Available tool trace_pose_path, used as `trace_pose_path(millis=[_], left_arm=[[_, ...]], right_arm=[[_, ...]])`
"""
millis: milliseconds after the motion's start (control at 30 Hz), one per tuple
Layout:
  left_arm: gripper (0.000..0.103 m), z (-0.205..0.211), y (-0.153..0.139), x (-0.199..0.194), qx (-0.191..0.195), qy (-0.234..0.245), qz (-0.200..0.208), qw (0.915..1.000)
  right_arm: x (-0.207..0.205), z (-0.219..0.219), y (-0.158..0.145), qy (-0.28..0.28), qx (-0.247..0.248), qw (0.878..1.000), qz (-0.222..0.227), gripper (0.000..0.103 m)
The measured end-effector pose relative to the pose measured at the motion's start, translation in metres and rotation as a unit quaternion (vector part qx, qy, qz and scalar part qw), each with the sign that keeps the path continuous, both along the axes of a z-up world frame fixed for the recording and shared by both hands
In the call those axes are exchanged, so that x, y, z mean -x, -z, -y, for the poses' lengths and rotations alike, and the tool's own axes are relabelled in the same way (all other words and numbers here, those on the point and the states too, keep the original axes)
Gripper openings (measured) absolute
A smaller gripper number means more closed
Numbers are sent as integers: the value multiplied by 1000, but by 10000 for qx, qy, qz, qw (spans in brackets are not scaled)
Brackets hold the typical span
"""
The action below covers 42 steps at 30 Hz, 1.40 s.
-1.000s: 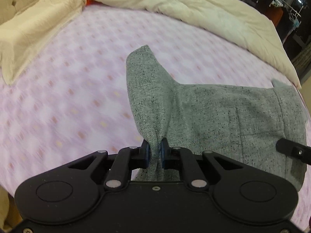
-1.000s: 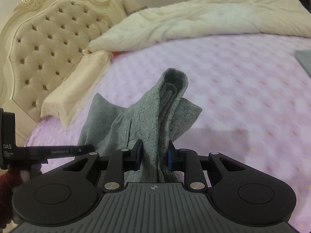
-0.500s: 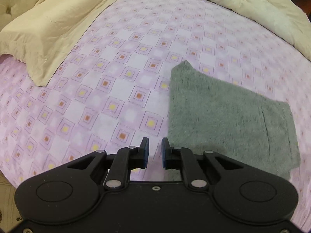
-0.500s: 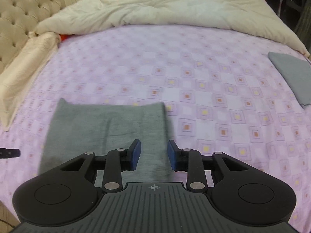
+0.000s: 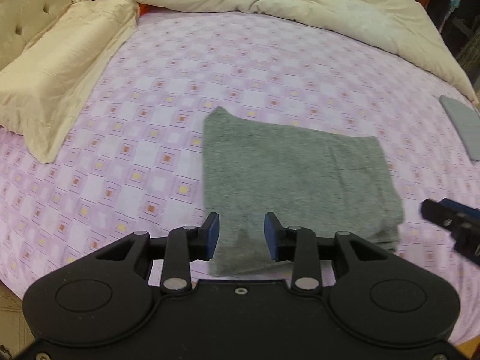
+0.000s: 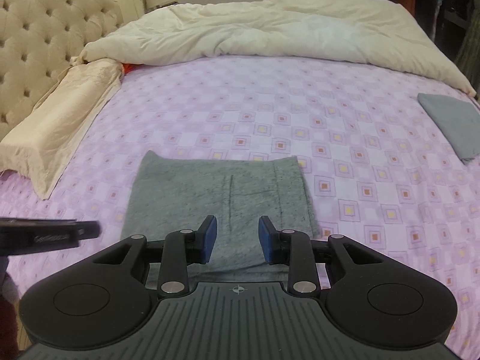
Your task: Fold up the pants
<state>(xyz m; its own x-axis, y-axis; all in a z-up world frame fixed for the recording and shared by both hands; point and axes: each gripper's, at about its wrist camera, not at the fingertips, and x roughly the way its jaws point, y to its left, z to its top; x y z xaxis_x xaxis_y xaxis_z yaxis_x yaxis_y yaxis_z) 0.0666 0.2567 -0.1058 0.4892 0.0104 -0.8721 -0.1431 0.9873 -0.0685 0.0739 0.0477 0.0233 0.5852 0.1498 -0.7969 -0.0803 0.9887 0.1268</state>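
Pants [image 5: 288, 177] are lying flat on the purple patterned bedsheet [image 5: 180, 69] as a compact grey rectangle just ahead of and beneath both claws, so I am judging the fold essentially done, with perhaps only a final smoothing or one more fold remaining. I am seeing the left gripper [image 5: 241, 235] opening, its pads clear of the cloth, while the right gripper [image 6: 234, 237] is hanging spread and empty.
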Motion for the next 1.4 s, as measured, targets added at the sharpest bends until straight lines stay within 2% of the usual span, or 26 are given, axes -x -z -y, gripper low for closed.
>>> trace_pose_path(millis=[500,633,1400], left_arm=[[45,27,-10,27,3,-588,-62,9983],[45,38,-12,33,-121,-621,-46,9980],[45,59,-18,40,-200,-630,107,9978]], right_arm=[[8,17,-13,-324,-18,9995,39,30],[9,25,-13,-346,-79,9994,5,30],[12,34,-19,-612,-146,9979,127,30]])
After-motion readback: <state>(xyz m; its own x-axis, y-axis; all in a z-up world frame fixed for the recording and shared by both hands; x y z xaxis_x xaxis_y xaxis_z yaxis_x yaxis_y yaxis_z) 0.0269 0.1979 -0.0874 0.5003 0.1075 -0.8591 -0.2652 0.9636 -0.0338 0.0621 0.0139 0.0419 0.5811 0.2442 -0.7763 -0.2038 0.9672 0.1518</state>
